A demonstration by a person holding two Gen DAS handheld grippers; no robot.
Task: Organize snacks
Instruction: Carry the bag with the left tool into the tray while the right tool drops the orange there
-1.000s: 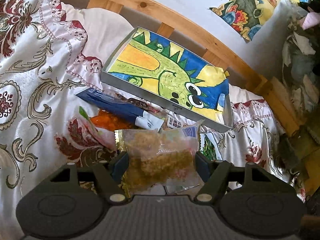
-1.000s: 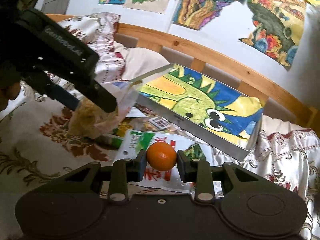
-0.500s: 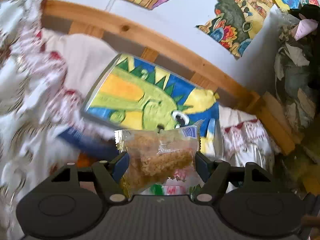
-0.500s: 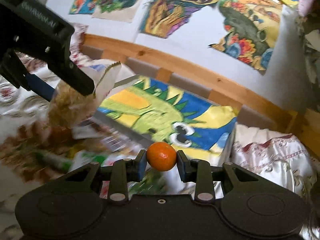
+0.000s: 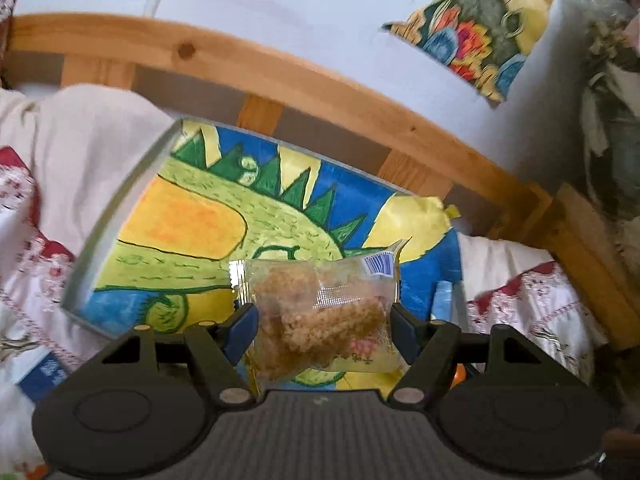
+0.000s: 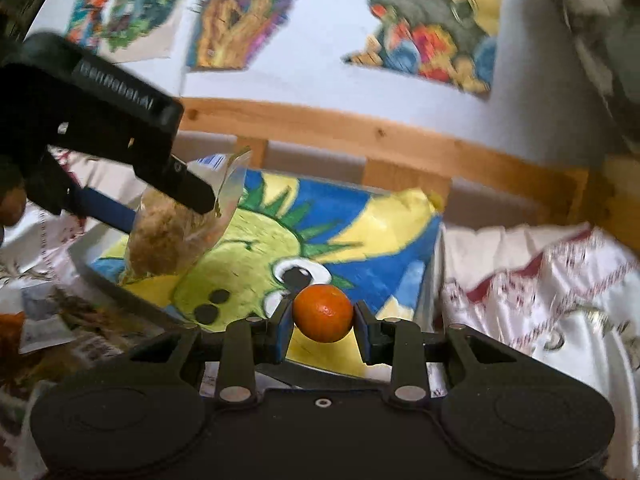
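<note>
My left gripper (image 5: 324, 328) is shut on a clear packet of crumbly brown snack (image 5: 320, 316) and holds it above a shallow tray (image 5: 116, 216) lined with a green dinosaur drawing. The tray lies on the bed. My right gripper (image 6: 323, 320) is shut on a small orange (image 6: 323, 313) and holds it over the tray's near right part (image 6: 360, 232). In the right wrist view the left gripper (image 6: 192, 200) and its packet (image 6: 172, 236) hang over the tray's left side.
A wooden bed rail (image 5: 320, 84) runs behind the tray, with paintings on the wall (image 6: 420, 40) above. Flowered satin bedding (image 6: 540, 280) lies right of the tray. Loose snack packets (image 6: 44, 316) lie left of it. A blue packet (image 5: 44, 372) lies at lower left.
Both grippers have moved forward from the snack pile on the bedding to above the dinosaur tray, each still holding its item.
</note>
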